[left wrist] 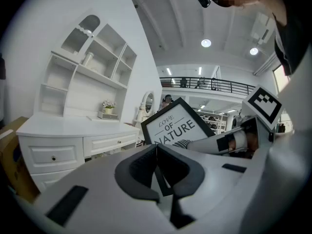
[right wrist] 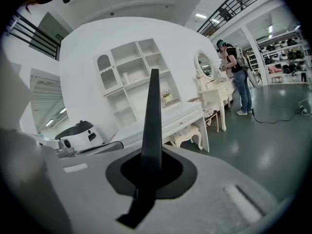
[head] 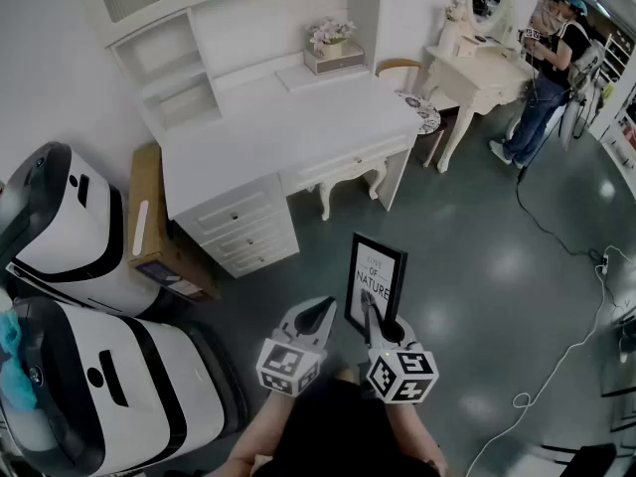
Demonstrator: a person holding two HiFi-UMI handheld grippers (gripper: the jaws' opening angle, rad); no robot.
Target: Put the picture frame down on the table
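1 picture frame (head: 375, 277) | 2 grippers: right gripper (head: 368, 308) pinches the frame, left gripper (head: 319, 313) closed, empty | right gripper view: frame edge-on; left gripper view: printed face

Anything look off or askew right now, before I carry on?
Nothing is spilled or damaged. The picture frame sits slightly tilted in the right claw, gripped near its lower edge, over open floor and short of the white desk. A loose white cable trails across the floor to the right.
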